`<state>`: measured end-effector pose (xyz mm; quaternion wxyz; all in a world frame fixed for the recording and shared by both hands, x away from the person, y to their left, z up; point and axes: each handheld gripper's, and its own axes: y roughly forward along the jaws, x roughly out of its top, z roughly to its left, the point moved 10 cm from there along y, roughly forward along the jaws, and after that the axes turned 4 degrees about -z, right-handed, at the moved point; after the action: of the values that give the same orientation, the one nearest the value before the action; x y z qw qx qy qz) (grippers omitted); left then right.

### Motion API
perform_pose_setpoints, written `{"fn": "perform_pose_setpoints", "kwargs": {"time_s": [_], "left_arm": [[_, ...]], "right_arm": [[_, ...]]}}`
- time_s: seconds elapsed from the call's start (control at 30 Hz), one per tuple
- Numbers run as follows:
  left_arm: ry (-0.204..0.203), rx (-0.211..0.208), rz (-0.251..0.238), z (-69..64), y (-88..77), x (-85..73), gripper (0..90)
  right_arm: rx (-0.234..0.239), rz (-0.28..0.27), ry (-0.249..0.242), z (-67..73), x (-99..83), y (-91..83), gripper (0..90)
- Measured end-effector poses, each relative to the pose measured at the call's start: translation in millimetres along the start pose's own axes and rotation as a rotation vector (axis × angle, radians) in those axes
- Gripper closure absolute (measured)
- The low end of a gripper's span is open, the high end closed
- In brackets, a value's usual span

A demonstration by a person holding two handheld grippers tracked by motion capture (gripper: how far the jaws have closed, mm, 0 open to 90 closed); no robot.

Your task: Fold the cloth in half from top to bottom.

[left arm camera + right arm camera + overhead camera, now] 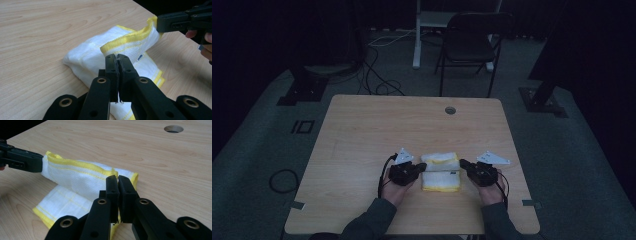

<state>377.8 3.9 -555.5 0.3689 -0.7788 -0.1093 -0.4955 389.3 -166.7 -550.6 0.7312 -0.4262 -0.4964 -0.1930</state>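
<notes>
A pale wood-grain bench (377,125) stands in a dim room on grey carpet (257,145). Its top is bare apart from a round cable hole (450,110) near the far edge and a white towel (440,171) with yellow borders that lies near the person's edge, between the two hands. Beyond the bench a black chair (469,45) faces it, with a white desk leg (417,35) just beside the chair and loose cables (379,82) snaking over the floor. Dark stand bases (304,87) sit at the far left and far right, and a coil of cable (283,180) lies on the carpet left of the bench.

The towel is folded, its lower layers flat on the wood and its top layer lifted along one yellow hem. The left gripper (421,167) has its fingers pressed together on the hem at the towel's left end; in the left gripper view (117,62) the cloth is pinched between them. The right gripper (463,163) grips the same hem at the right end, its fingers closed on the yellow edge (118,182). The hem hangs stretched between the two, slightly above the rest of the towel.
</notes>
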Motion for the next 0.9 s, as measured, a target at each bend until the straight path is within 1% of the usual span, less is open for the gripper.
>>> {"fn": "perform_pose_setpoints", "kwargs": {"time_s": [0.33, 0.57, 0.9], "left_arm": [[-0.003, 0.000, 0.004, -1.2, 1.0, -5.1, 88.2], [0.001, -0.007, 0.020, -4.4, 2.2, -13.3, 88.1], [-0.008, -0.012, 0.037, -6.2, 0.6, -23.8, 87.5]], "right_arm": [[0.002, 0.010, 0.005, 1.0, -5.6, -0.4, 88.2], [0.001, 0.021, -0.003, 1.0, -10.6, -1.1, 88.2], [0.009, 0.039, -0.007, 4.2, -18.1, -1.9, 88.2]]}}
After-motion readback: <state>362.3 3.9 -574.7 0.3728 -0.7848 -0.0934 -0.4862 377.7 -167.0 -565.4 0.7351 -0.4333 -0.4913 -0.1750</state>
